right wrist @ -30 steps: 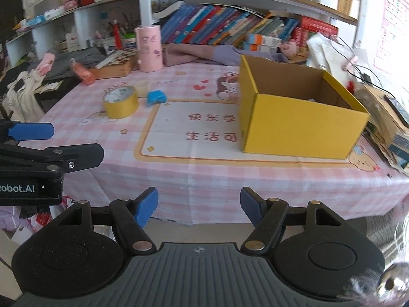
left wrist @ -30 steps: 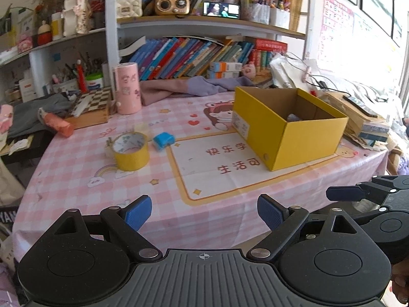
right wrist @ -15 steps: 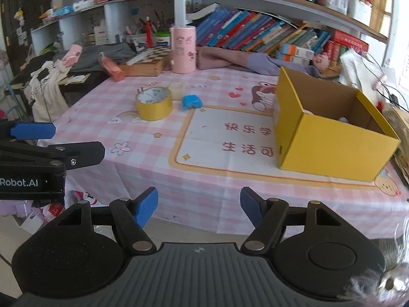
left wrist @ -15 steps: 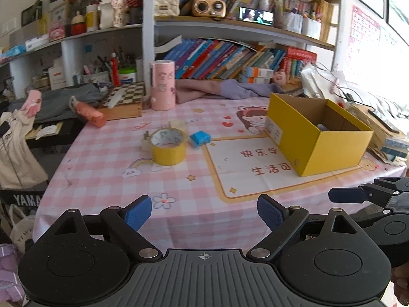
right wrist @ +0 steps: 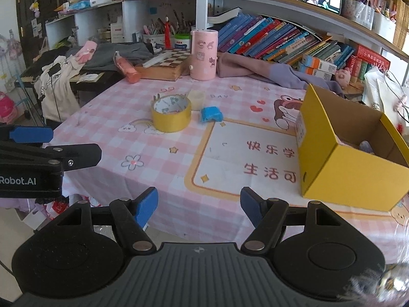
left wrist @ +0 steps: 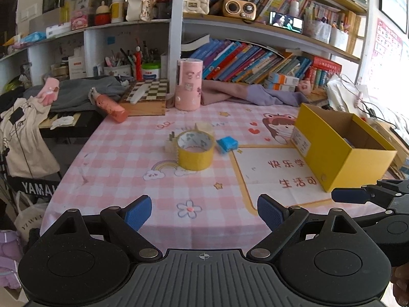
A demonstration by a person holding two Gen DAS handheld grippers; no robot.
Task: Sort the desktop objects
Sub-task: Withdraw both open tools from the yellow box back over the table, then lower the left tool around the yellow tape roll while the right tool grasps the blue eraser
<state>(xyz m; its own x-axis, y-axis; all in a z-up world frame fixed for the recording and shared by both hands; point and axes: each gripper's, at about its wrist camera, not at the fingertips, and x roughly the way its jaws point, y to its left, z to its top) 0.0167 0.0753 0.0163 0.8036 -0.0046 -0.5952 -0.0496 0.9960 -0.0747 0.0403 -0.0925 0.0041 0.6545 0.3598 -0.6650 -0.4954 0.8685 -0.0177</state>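
Hovering at the near edge of the counter [left wrist: 122, 168], left gripper [left wrist: 204, 211] and right gripper [right wrist: 199, 202] both with fingers [left wrist: 139, 211] spread wide, grasping nothing. Sitting mid-counter: yellow tape roll [left wrist: 195, 149] on its flat side, white plug adapter [left wrist: 170, 143] touching its far-left side, blue eraser [left wrist: 227, 144] just to its right. Standing well apart at the right: open yellow cardboard box [left wrist: 329, 158], contents mostly hidden. Upright at the far edge: pink cylindrical holder [left wrist: 188, 88] beside a chessboard box [left wrist: 145, 97].
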